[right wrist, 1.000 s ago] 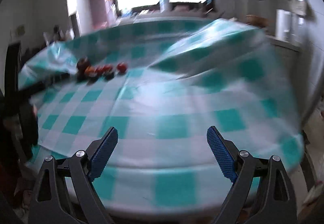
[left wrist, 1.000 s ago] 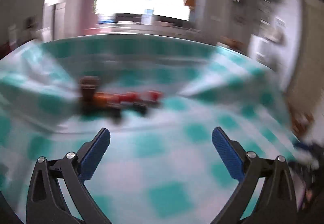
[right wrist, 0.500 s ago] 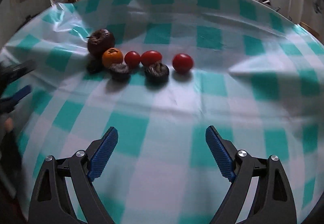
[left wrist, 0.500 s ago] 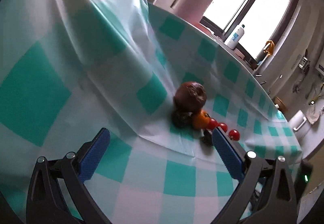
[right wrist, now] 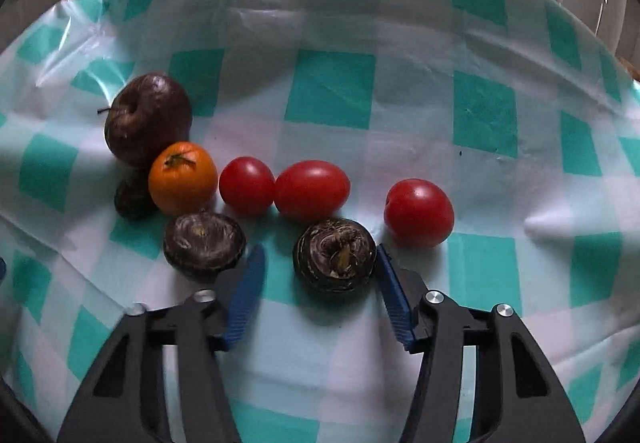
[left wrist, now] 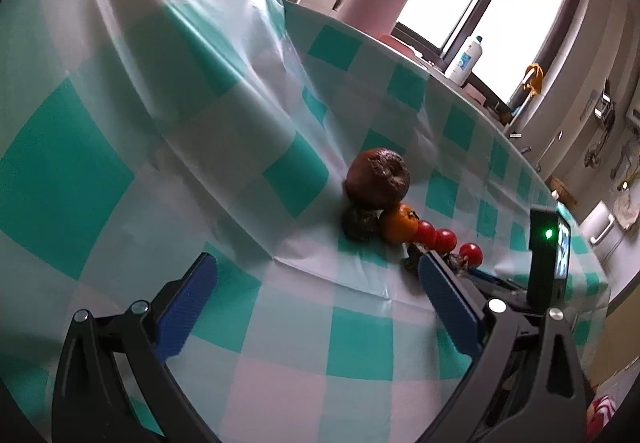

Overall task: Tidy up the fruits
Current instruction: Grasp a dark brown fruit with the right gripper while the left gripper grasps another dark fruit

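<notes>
Bench (right wrist: 400, 43) in front of me is covered by a teal-and-white checked cloth (right wrist: 332, 91), creased, with a raised fold at the left. On the cloth: dark wrinkled apple (right wrist: 148, 119), orange fruit (right wrist: 183, 178) touching it, small dark fruit (right wrist: 132, 199) tucked under both. Three red tomatoes: two touching (right wrist: 247, 185) (right wrist: 312, 190), third (right wrist: 419, 211) apart on the right. Two dark round chestnuts in front: left chestnut (right wrist: 204, 243), right chestnut (right wrist: 335, 255).
</notes>
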Demonstrator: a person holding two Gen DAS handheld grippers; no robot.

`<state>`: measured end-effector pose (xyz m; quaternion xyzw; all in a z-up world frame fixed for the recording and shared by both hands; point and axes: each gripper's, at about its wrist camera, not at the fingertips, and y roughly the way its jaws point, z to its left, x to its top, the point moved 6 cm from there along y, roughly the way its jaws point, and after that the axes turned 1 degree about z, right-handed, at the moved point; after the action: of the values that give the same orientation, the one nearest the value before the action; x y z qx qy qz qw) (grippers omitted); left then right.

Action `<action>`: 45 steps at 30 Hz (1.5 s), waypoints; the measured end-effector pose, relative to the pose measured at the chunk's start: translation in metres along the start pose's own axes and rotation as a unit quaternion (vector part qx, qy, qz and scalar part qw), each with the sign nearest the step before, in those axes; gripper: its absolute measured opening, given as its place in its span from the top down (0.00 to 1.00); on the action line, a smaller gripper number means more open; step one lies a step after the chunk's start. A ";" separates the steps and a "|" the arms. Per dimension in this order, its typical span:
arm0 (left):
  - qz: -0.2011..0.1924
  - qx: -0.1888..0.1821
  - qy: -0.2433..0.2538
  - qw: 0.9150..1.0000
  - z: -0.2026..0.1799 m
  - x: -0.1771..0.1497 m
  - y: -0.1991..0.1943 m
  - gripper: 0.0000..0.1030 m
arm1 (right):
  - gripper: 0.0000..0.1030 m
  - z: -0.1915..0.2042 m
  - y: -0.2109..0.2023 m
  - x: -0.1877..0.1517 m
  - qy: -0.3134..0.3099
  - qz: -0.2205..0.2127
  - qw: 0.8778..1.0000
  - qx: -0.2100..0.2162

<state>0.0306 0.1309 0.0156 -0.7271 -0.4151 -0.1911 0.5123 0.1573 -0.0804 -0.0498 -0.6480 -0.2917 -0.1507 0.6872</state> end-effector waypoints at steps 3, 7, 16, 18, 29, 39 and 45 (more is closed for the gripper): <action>0.006 0.003 0.021 1.000 -0.007 -0.005 0.003 0.02 | 0.60 -0.006 -0.006 -0.005 0.003 -0.004 1.000 0.014; 0.010 0.007 0.051 0.999 -0.017 -0.012 0.007 0.02 | 0.60 -0.023 -0.031 -0.025 0.032 -0.020 0.998 0.047; 0.049 -0.034 0.101 0.993 -0.046 -0.031 0.018 0.02 | 0.60 -0.085 -0.094 -0.093 0.156 -0.081 0.980 0.089; 0.048 -0.036 0.123 0.991 -0.057 -0.036 0.018 0.02 | 0.60 -0.094 -0.099 -0.097 0.182 -0.095 0.972 0.117; 0.084 -0.005 0.164 0.983 -0.116 -0.045 0.066 0.03 | 0.60 -0.091 -0.102 -0.098 0.196 -0.099 0.965 0.146; 0.109 0.063 0.177 0.976 -0.139 -0.028 0.132 0.35 | 0.60 -0.088 -0.101 -0.098 0.190 -0.098 0.964 0.155; 0.103 0.015 0.162 0.981 -0.130 -0.030 0.120 0.60 | 0.60 -0.087 -0.100 -0.099 0.190 -0.097 0.965 0.156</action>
<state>0.1284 -0.0145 -0.0230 -0.7179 -0.2520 -0.2463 0.6004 0.0392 -0.1938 -0.0275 -0.4612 -0.2372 -0.2893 0.8045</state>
